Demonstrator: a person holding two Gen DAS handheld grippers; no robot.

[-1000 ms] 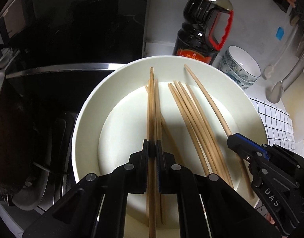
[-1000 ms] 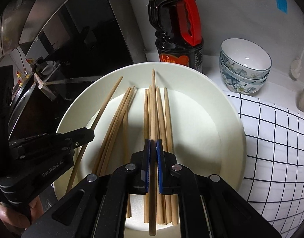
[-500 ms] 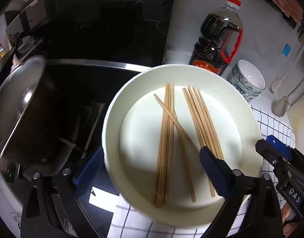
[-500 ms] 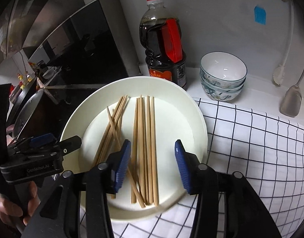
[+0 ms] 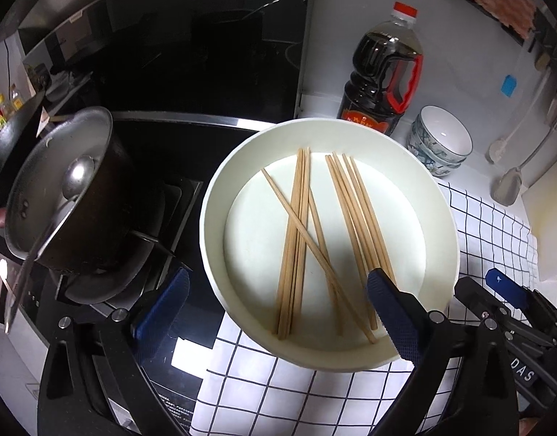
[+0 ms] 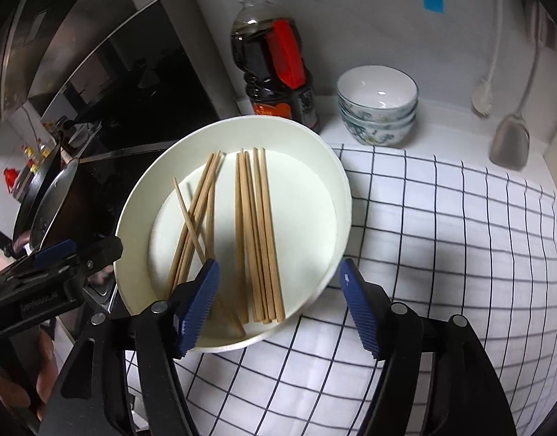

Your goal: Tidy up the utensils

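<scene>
A cream plate point(image 5: 220, 189) point(image 6: 314, 145) lies on a checked cloth and holds several wooden chopsticks. A left bunch point(image 5: 296, 232) point(image 6: 196, 210) has one stick lying crosswise over it. A right bunch point(image 5: 358, 214) point(image 6: 258, 229) lies straight and parallel. My left gripper point(image 5: 278, 312) is open and empty above the plate's near edge. My right gripper point(image 6: 278, 303) is open and empty above the plate's near right edge. Each gripper shows at the side of the other's view.
A dark pot with a metal lid point(image 5: 60, 178) sits on the black stove at the left. A soy sauce bottle point(image 5: 383, 72) point(image 6: 274, 61) and stacked bowls point(image 5: 442, 141) point(image 6: 378, 105) stand behind the plate. Utensils point(image 6: 511, 138) hang on the right wall. The checked cloth point(image 6: 442, 236) spreads right.
Both grippers were shut on chopsticks a second ago. They let go, opened wide and pulled back and up from the plate. The chopsticks now lie loose on the plate.
</scene>
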